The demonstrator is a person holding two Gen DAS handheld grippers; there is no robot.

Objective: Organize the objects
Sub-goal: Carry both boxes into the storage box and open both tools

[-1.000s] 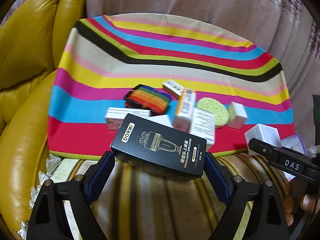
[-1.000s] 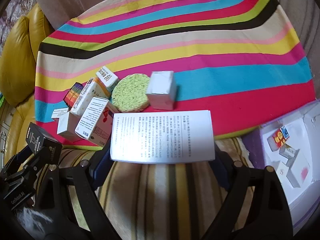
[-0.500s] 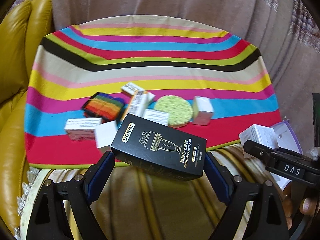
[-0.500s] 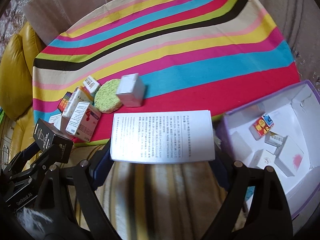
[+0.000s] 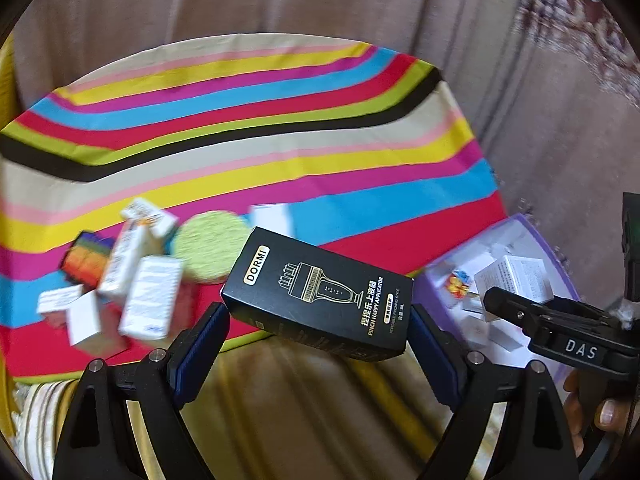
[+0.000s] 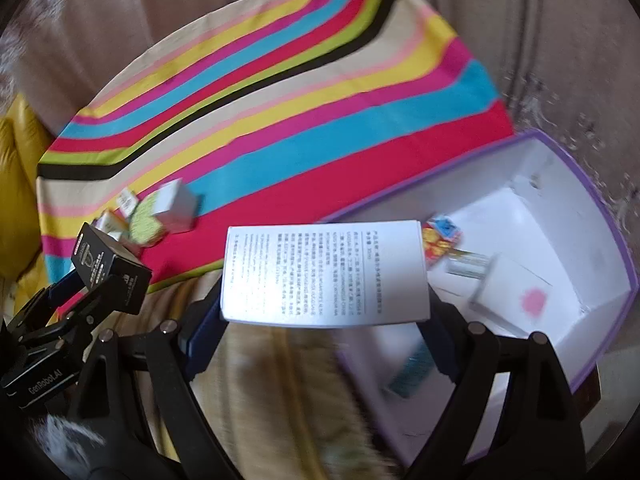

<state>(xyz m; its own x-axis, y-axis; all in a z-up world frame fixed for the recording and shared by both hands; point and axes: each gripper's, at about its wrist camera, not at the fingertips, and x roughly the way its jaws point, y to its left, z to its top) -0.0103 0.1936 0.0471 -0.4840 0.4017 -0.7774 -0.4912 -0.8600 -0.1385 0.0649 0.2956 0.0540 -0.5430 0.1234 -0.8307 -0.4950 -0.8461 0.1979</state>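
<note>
My left gripper (image 5: 318, 334) is shut on a black DORMI box (image 5: 320, 294) and holds it above the near edge of the striped cloth (image 5: 248, 120). The black box also shows in the right wrist view (image 6: 110, 266). My right gripper (image 6: 324, 320) is shut on a white box with printed text (image 6: 324, 272), held over the left edge of the purple-rimmed storage box (image 6: 560, 216). The white box (image 5: 516, 278) and the storage box (image 5: 556, 256) also show at the right of the left wrist view.
On the cloth lie several small white boxes (image 5: 148, 298), a round green sponge (image 5: 210, 244), a rainbow-striped item (image 5: 86, 258) and a white cube box (image 6: 176, 204). The storage box holds small boxes and a red packet (image 6: 442, 242). A yellow sofa (image 6: 16, 184) is left.
Both grippers have swung to the right with their boxes. The storage box has come further into both views, and the white box now hangs over its left edge.
</note>
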